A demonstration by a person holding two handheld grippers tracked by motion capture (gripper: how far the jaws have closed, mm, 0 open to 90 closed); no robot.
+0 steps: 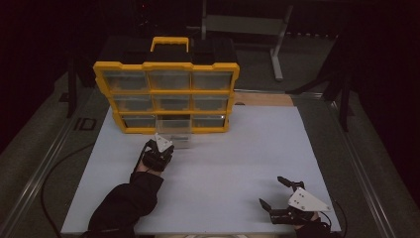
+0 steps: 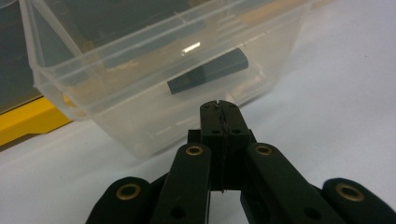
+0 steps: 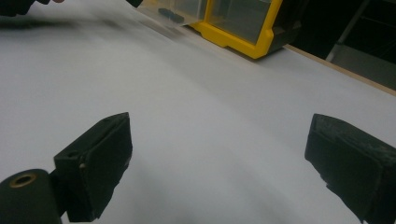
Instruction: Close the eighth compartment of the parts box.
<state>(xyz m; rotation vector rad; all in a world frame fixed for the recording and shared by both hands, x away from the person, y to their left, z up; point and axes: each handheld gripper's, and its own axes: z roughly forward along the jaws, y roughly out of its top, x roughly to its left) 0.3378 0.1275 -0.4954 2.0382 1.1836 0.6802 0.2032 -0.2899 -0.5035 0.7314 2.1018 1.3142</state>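
A yellow organiser (image 1: 167, 94) with clear drawers stands upright at the back of the white board. Its bottom middle drawer (image 1: 174, 130) is pulled out onto the board. In the left gripper view that clear drawer (image 2: 140, 70) holds a dark flat block (image 2: 208, 71). My left gripper (image 2: 219, 107) is shut, with nothing between its jaws, its tips just in front of the drawer's near wall. In the high view the left gripper (image 1: 159, 147) sits at the drawer's front left corner. My right gripper (image 1: 275, 192) rests open near the board's front right, empty; its jaws (image 3: 219, 163) stand wide over bare board.
The white board (image 1: 237, 158) covers the table (image 1: 47, 148), with dark surroundings beyond. A wooden strip (image 1: 262, 99) shows behind the board at the right. A metal stand (image 1: 277, 44) is behind the table. The organiser's corner (image 3: 233, 28) shows far off in the right gripper view.
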